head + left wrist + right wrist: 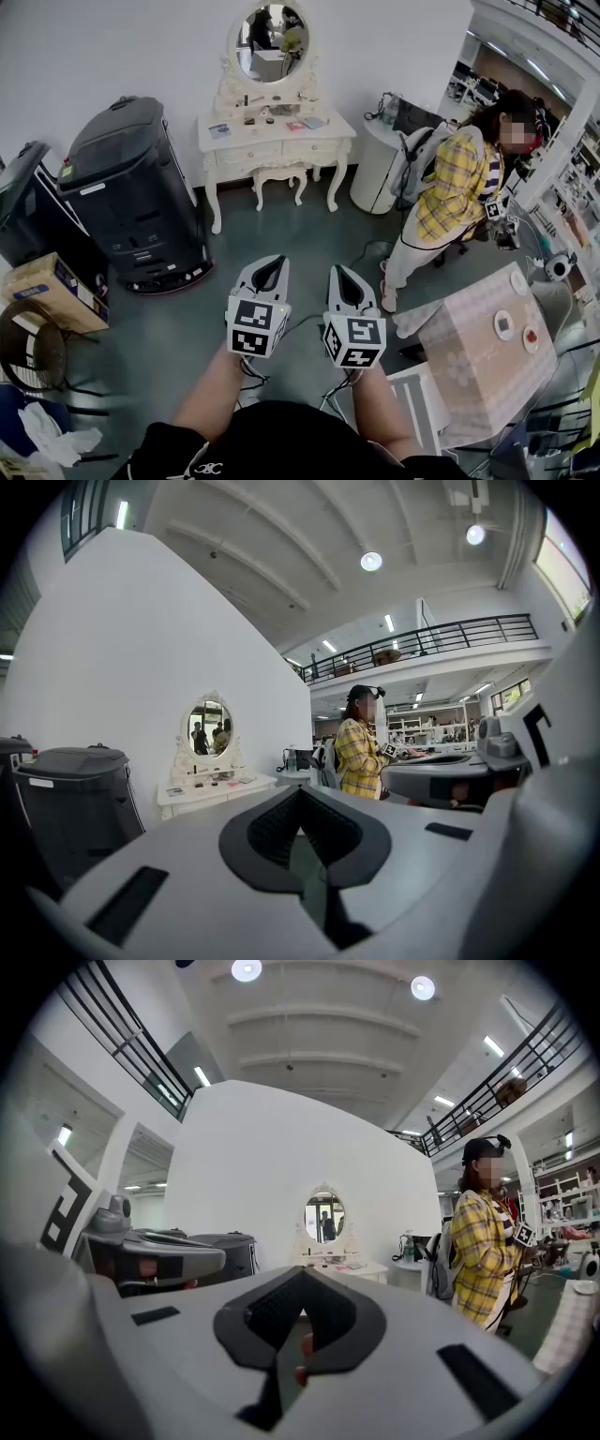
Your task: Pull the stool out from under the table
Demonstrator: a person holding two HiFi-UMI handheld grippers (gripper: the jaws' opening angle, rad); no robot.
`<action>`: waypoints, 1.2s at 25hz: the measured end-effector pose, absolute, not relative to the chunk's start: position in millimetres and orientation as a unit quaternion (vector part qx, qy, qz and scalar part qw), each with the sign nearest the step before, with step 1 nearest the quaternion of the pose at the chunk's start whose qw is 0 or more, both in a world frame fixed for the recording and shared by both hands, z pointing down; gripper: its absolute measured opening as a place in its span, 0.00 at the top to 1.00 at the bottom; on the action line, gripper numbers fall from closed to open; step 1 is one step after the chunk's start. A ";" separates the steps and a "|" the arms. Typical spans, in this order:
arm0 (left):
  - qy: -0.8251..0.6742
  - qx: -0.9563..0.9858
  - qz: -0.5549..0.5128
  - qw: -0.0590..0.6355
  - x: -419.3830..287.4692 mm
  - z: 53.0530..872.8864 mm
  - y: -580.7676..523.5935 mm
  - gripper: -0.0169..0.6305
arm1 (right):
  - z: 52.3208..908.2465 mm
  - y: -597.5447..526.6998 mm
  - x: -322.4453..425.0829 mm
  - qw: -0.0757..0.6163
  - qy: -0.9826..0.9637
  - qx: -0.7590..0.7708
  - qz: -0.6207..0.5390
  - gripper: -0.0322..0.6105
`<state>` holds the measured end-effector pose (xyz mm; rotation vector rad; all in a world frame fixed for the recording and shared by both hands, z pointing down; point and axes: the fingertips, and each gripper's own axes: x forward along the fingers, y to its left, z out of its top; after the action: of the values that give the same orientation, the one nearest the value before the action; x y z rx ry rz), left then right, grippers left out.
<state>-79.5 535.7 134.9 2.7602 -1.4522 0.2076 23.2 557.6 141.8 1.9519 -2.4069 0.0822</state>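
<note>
A white dressing table with an oval mirror stands against the far wall. The white stool sits tucked under it between its legs. Both grippers are held side by side in mid-air, well short of the table and pointing toward it. My left gripper is shut with nothing in it. My right gripper is shut and also empty. The left gripper view shows the dressing table far off beyond the left gripper. In the right gripper view the dressing table lies past the right gripper; the stool is hidden there.
A large black wheeled machine stands left of the dressing table. On its right are a round white side table and a person in a yellow plaid shirt. A cardboard box lies at left, a pink-clothed table at near right.
</note>
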 end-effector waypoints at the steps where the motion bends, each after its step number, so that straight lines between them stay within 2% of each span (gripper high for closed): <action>1: -0.464 0.883 0.066 0.009 -82.2 135.2 534.5 0.97 | 141.7 556.7 20.8 0.021 -0.775 0.631 0.026 0.95; 18: -0.431 0.900 0.062 0.030 -134.2 155.9 505.4 0.97 | 159.1 541.2 -35.8 0.039 -0.750 0.660 0.027 0.95; 30: -0.444 0.893 0.073 0.015 -121.5 152.9 406.5 0.97 | 149.7 435.2 -22.0 0.013 -0.756 0.654 0.019 0.95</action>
<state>-121.5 406.5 152.9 2.7795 -1.3805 0.2280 -22.0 435.2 149.7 2.0375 -2.3557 0.0600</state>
